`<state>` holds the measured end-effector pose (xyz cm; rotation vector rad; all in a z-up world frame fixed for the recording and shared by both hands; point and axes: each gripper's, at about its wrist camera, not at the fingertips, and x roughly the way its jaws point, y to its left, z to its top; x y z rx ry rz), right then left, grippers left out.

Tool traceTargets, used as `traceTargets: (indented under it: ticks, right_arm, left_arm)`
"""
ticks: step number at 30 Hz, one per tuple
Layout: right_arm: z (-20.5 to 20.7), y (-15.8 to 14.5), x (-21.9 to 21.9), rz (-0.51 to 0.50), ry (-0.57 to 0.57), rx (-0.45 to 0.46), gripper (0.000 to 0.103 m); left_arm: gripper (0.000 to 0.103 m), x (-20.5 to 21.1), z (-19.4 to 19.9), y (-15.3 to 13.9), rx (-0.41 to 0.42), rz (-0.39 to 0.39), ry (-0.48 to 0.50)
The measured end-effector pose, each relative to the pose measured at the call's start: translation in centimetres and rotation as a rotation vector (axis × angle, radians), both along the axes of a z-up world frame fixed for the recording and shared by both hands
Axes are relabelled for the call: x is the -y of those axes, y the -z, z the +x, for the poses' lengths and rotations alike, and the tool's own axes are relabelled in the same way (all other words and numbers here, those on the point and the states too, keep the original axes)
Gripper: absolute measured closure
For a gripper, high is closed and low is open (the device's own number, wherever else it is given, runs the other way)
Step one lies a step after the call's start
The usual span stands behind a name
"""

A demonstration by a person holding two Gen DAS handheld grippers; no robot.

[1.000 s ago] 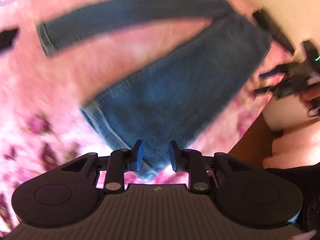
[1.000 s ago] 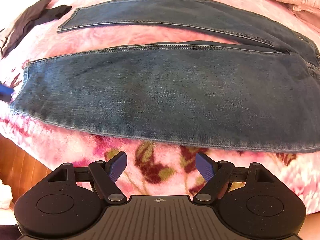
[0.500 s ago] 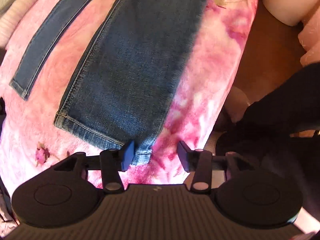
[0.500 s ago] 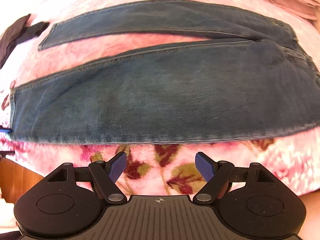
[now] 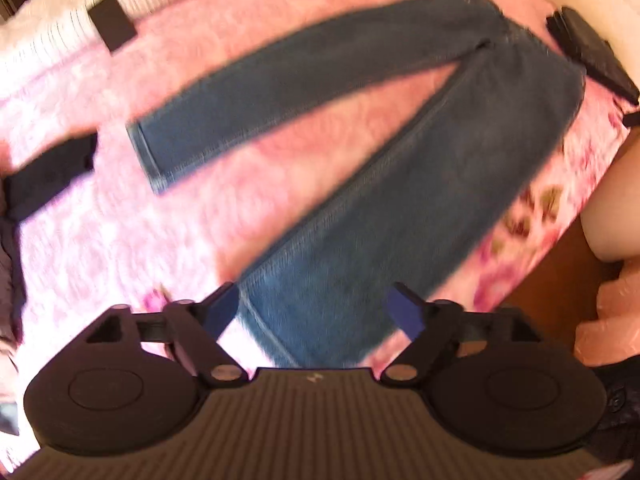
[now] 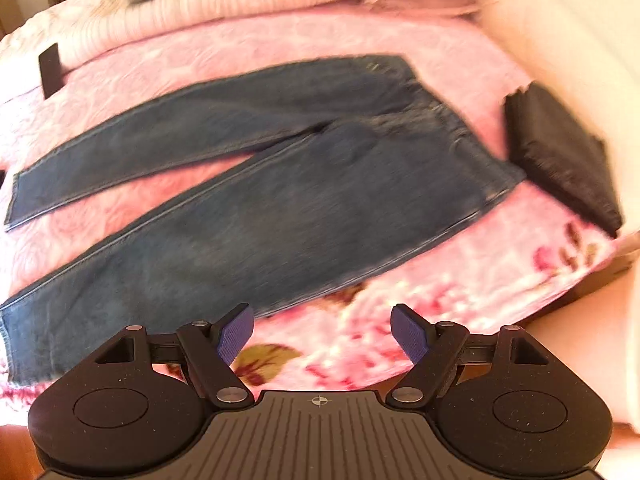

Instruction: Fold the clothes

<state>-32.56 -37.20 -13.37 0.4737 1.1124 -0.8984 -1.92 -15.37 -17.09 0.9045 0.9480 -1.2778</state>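
At the far left of the left wrist view a dark cloth [image 5: 48, 174] lies on the pink floral blanket [image 5: 120, 232], with a small black rectangle [image 5: 111, 22] further up. The jeans [image 5: 400, 168] lie spread flat across the blanket, legs splayed in a V with the waist toward the right (both views are blurred). The left gripper [image 5: 314, 314] hangs above the near leg's hem, its jaws opening, nothing pinched between them. In the right wrist view the right gripper [image 6: 322, 334] hovers over the blanket's flowered edge, jaws spread and empty. A folded black garment [image 6: 560, 160] lies just beside the waistband, at the right.
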Motion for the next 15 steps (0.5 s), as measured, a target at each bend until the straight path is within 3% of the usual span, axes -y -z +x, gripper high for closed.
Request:
traceTargets:
  ticks: [6, 15]
  right_arm:
    - [-0.3, -3.5, 0.4, -0.037, -0.025, 0.008, 0.024]
    - [-0.7, -5.3, 0.3, -0.035, -0.053, -0.013, 0.024]
  left_arm:
    - [0.017, 1.7, -0.9, -4.2, 0.095, -0.054, 0.021]
    - [0.017, 2.0, 0.2, -6.8, 0.114, -0.111, -0.05]
